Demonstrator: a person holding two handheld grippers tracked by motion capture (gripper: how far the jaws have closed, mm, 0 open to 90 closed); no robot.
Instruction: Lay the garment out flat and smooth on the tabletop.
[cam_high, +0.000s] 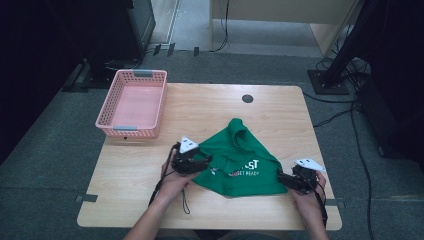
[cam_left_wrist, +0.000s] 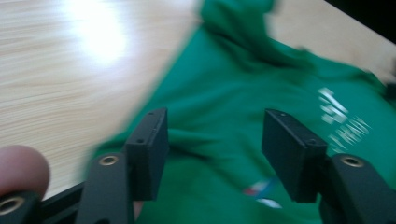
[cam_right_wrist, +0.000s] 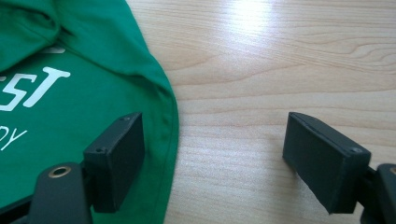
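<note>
A green T-shirt (cam_high: 240, 160) with white lettering lies crumpled on the wooden table (cam_high: 200, 105), right of centre. My left gripper (cam_high: 205, 161) is at the shirt's left edge. In the left gripper view its jaws stand open (cam_left_wrist: 215, 149) over the blurred green cloth (cam_left_wrist: 233, 93), pressing on nothing. My right gripper (cam_high: 282, 176) is at the shirt's lower right corner. In the right gripper view it is open (cam_right_wrist: 215, 154): one jaw hangs over the shirt's hem (cam_right_wrist: 70, 56), the other over bare wood.
A pink plastic basket (cam_high: 106, 107) with nothing in it stands at the table's far left corner. A round cable hole (cam_high: 247, 98) sits near the far edge. Dark stands and cables are on the floor around the table.
</note>
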